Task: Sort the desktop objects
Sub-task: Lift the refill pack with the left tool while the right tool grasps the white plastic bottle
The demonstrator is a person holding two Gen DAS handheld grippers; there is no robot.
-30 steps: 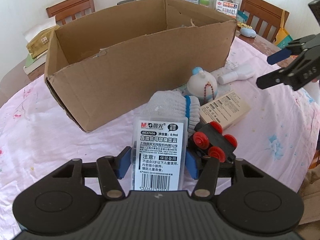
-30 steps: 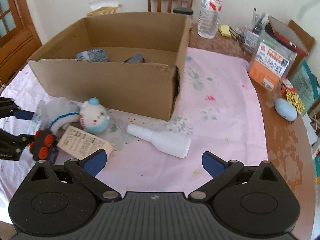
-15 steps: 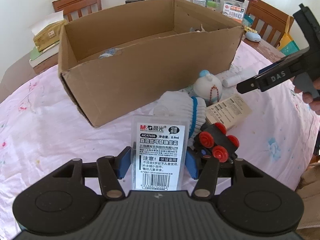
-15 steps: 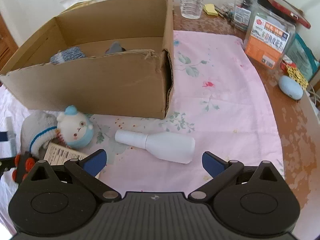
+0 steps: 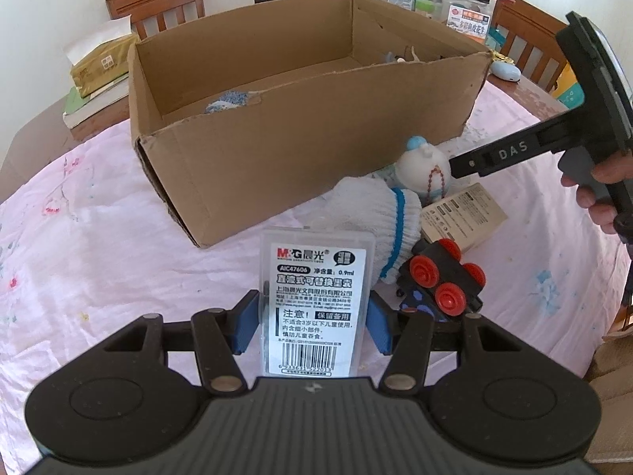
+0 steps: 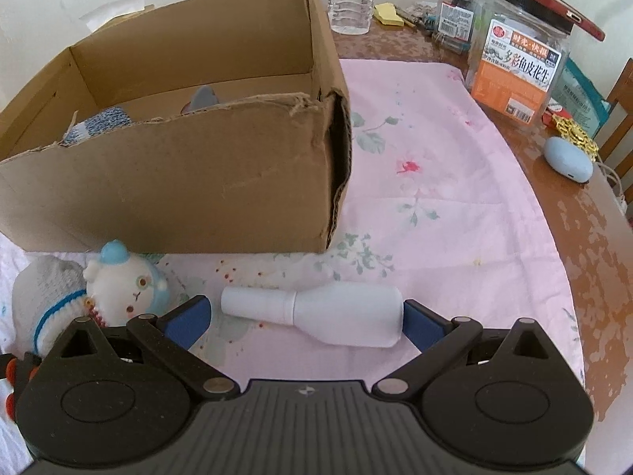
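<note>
Open cardboard box [image 6: 190,182] on the desk [image 6: 435,206] contains a blue-grey knitted item [image 6: 99,122] and a grey object. Left tool [image 5: 312,316] grips a clear plastic refill case [image 5: 314,301]. Right tool [image 6: 304,316], spread wide, straddles the smooth white bottle [image 6: 328,312] lying on pink cloth; contact unclear.

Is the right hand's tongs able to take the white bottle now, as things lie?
Probably yes. The right tongs stand open with the white bottle lying between the pads, nothing on top of it. The plush toy sits just outside the left pad, so closing should catch only the bottle.
</note>
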